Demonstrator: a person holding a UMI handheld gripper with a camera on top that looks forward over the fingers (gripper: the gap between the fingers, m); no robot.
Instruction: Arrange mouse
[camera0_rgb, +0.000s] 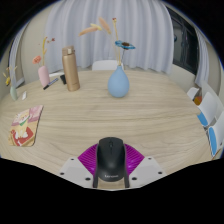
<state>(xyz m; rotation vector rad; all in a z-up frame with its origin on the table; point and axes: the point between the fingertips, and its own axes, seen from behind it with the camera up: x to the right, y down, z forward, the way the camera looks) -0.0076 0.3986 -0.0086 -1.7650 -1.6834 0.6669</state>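
The space between the fingers of the gripper (111, 172) is filled by the mouse (111, 157); whether the pads press on it cannot be told. Beyond the mouse, a broad bare stretch of tabletop (140, 115) is seen through the middle. The far edge is blocked by a blue vase (118, 82), a copper bottle (70, 69) and a pink vase (44, 75). A booklet (26, 126) occupies the left edge. The right side is lined by chairs (208, 115).
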